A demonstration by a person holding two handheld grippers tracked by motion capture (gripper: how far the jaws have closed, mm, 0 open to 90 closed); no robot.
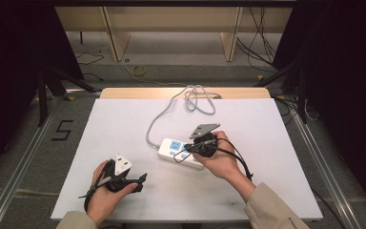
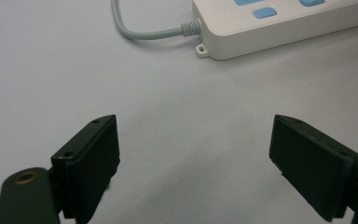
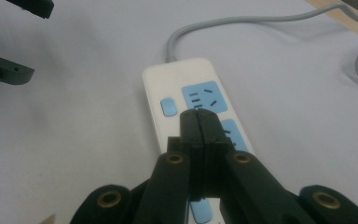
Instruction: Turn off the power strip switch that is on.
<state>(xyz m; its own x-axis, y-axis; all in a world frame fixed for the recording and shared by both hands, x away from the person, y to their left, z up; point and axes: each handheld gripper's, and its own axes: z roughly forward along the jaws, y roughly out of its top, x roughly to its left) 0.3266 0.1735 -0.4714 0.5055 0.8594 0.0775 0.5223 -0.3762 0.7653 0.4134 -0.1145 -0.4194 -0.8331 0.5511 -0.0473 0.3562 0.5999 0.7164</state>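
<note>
**Two grippers at a power strip**

A white power strip (image 1: 180, 153) lies mid-table (image 1: 124, 124), its grey cord (image 1: 171, 107) looping toward the far edge. The right gripper (image 3: 199, 122) hovers over the strip's blue sockets, jaws pressed together, seemingly gripping nothing. The left gripper (image 2: 196, 154) sits near the front left, jaws spread wide and empty, aimed at the strip.

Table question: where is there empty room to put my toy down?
The table is bare left of the power strip and its cord, and at the far right edge. It's crowded mid-table, where the right gripper sits over the strip.
</note>
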